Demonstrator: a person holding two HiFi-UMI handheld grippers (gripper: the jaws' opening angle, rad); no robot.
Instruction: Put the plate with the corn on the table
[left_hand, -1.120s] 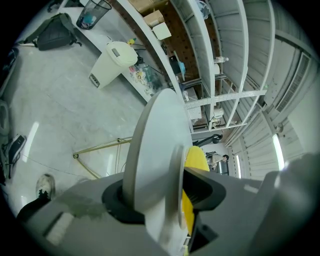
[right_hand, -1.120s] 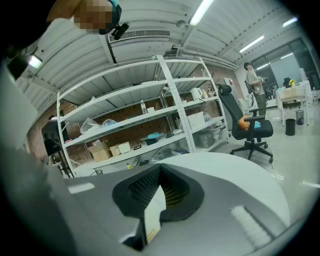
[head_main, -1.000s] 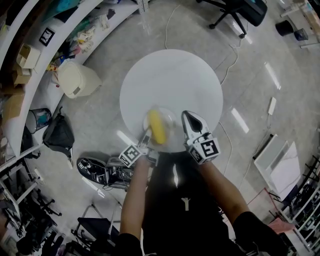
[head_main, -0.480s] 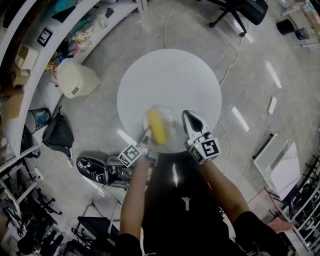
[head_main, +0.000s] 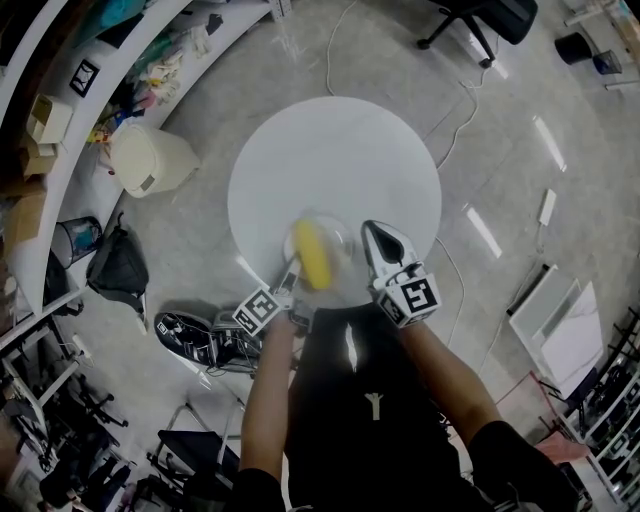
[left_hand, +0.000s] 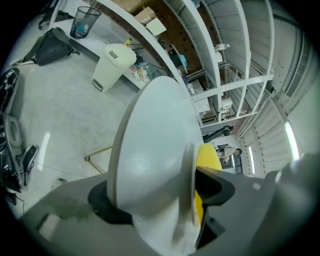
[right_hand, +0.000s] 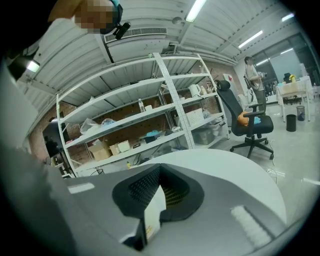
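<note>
We are watching the left gripper (head_main: 295, 274), jaws just opening, loosen around the stiff, breakable plate (head_main: 345, 246) at its rim, the best hold; the right gripper (head_main: 375, 238) is sitting closed, empty

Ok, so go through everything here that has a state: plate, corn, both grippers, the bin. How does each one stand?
plate: flat on the table, at its near edge.
corn: lying on the plate.
left gripper: open; jaws have just been opening, plate rim between them.
right gripper: jaws together, holding nothing, beside the plate.
bin: upright, lid closed.
</note>
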